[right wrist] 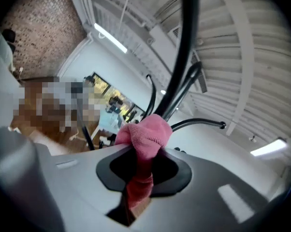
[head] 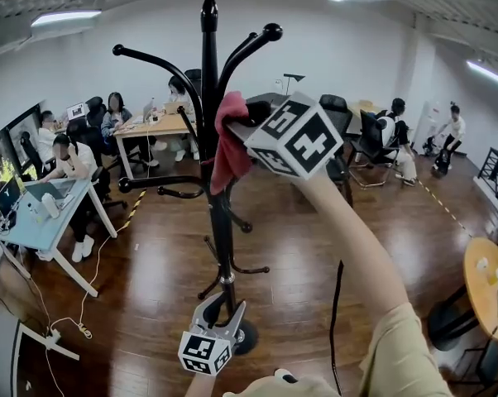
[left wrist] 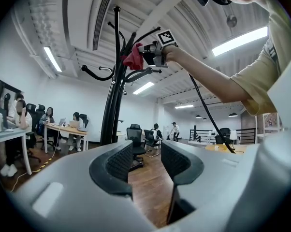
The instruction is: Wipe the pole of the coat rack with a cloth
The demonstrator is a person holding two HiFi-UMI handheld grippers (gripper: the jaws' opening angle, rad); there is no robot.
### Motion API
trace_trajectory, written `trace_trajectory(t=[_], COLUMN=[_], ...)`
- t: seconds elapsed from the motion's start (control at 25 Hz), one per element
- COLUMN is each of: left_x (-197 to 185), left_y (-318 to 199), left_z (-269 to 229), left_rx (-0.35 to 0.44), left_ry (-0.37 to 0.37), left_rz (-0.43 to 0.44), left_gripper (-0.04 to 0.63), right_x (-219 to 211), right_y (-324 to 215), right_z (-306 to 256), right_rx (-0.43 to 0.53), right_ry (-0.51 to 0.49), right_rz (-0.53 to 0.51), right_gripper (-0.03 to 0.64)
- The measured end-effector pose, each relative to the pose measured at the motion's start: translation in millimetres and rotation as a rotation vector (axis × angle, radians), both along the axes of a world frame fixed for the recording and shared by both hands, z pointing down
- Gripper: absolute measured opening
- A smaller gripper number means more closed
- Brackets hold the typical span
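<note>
Right tool clamping cloth at pole

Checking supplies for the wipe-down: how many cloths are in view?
1: a pink cloth clamped in the right tool, held at the coat rack's pole near its upper hooks. The left tool is open, holding nothing. More may lie out of view.

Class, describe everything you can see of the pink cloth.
The pink cloth looks like soft, napped fabric, bunched into a wad. The right hand-held gripper has its jaws shut on it, folds bulging past them. It sits high against the black coat rack pole, among the hook arms, one end hanging down.
</note>
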State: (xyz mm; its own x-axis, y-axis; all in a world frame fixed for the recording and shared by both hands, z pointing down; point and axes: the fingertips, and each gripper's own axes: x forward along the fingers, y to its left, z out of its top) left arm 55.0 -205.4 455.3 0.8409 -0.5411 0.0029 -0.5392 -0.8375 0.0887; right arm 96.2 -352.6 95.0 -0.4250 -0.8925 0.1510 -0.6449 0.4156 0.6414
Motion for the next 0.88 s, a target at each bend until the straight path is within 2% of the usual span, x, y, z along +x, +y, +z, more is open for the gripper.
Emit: trace_trajectory(t=[0.12, 0.2, 0.28, 0.36, 0.48, 0.68, 0.88], left_x=[5.7, 12.7, 20.6, 26.9, 33.2, 37.6, 38.3], left_y=[-2.3, -2.2, -0.6, 2.1, 5.0, 5.8, 8.7], left_z=[0.4, -1.8, -3.7, -3.4, -1.7, -2.1, -2.7], left_rx=[-0.001, 0.004, 0.008, 0.008, 0.005, 0.005, 0.006], left_ry=[-0.002, 0.001, 0.002, 0.001, -0.001, 0.002, 0.005], left_rz=[0.011, 0.028, 0.048, 0.067, 0.086, 0.098, 0.116], left_gripper=[0.166, 0.166, 0.166, 0.166, 0.166, 0.166, 0.166], right_x=[-9.2, -12.9, -11.1, -7.1, 4.3, 53.9, 99.8], right_y=[-1.1, 2.1, 4.5, 6.6, 11.0, 20.0, 34.7], right_z=[31.0, 55.4, 75.5, 87.2, 87.4, 60.4, 40.9], right_rx=[-0.071, -0.153, -0.204, -0.21, -0.185, -0.116, -0.084], right_ry=[0.212, 0.334, 0.425, 0.479, 0.509, 0.547, 0.477], right_rz=[0.014, 0.011, 0.019, 0.038, 0.09, 0.267, 0.355], right_gripper=[0.049, 0.051, 0.051, 0.051, 0.051, 0.051, 0.051])
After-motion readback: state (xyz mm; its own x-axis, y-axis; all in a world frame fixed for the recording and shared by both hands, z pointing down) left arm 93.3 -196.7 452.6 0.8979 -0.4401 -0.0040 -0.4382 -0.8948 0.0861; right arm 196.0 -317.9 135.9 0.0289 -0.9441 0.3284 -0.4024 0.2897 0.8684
